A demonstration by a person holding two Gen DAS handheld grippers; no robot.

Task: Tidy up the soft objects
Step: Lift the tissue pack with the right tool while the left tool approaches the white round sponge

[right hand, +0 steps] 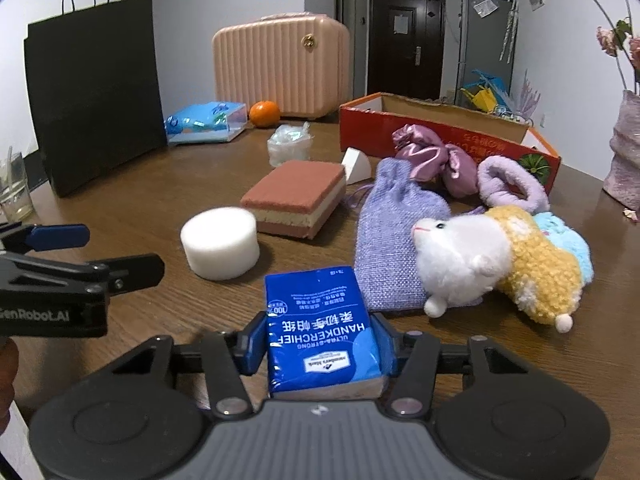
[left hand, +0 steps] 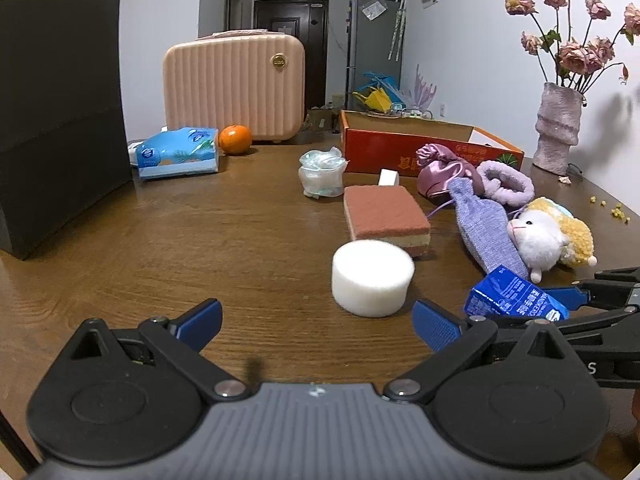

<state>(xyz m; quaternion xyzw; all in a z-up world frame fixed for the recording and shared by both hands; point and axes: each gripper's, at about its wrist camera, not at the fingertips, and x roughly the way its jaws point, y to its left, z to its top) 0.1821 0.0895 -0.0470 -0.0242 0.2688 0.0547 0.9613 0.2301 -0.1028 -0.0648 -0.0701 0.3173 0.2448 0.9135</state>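
- Wood-grain tabletop (left hand: 160, 248), brown and matte, carries everything in front of me.
- My right gripper (right hand: 322, 338) is clamped on a blue handkerchief pack (right hand: 320, 328), its blue pads pressing both long sides; the pack's far end reaches toward the lilac drawstring pouch (right hand: 396, 236).
- My left gripper (left hand: 318, 322) stands with its jaws apart and nothing between them, just short of the white round sponge (left hand: 372, 276).
- Behind that sponge lies a brown layered sponge block (left hand: 384, 216), with a small white wedge (left hand: 389, 178) beyond it.
- To the right lie a plush lamb (right hand: 492, 256), a lilac fluffy scrunchie (right hand: 512, 184) and a pink satin pouch (right hand: 428, 156), close together.
- An open red cardboard box (left hand: 400, 152) sits behind them, near a pink vase of dried roses (left hand: 558, 128).
- Farther back on the table are a crumpled plastic bag (left hand: 322, 174), a blue tissue pack (left hand: 176, 152), an orange (left hand: 235, 140) and a pink ribbed case (left hand: 234, 88).
- A black paper bag (left hand: 60, 112) stands upright at the left.
- White walls, a dark door (right hand: 406, 40) and a grey fridge (left hand: 374, 44) close off the room.
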